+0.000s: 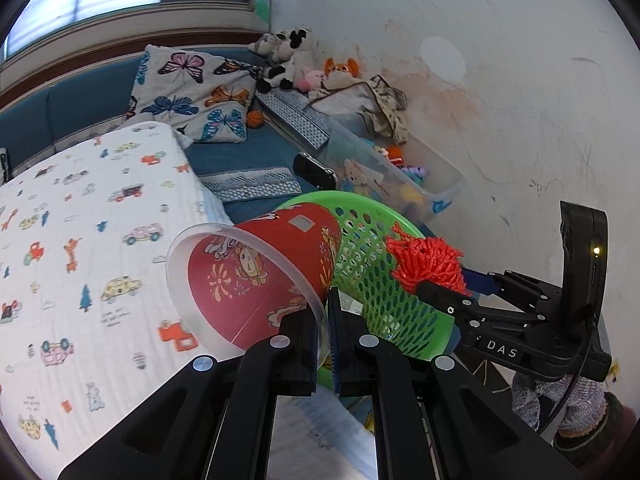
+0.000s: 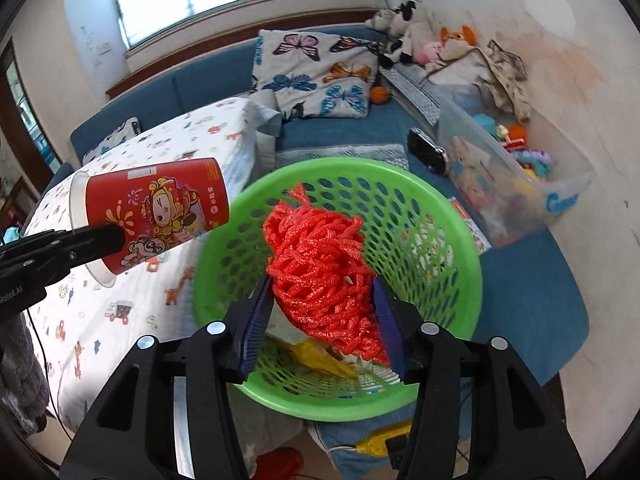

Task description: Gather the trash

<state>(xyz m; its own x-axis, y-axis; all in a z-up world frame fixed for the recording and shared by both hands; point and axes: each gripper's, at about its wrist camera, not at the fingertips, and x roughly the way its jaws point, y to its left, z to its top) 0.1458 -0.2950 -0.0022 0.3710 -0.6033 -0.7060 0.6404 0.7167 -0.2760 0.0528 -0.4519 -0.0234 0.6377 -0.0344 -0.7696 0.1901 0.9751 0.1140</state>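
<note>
Meanwhile left fingers (image 1: 329, 334) pinch the red cup's (image 1: 256, 272) rim, right fingers (image 2: 320, 320) clamp red yarn (image 2: 320, 264) over the green basket (image 2: 448, 216).

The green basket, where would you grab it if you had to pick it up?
Grip the green basket by its thick rim, coming from above with one finger inside and one outside. The holed wall is thin and curved. Both grippers are busy: left gripper pinches the red paper cup, right gripper holds red foam netting.
</note>
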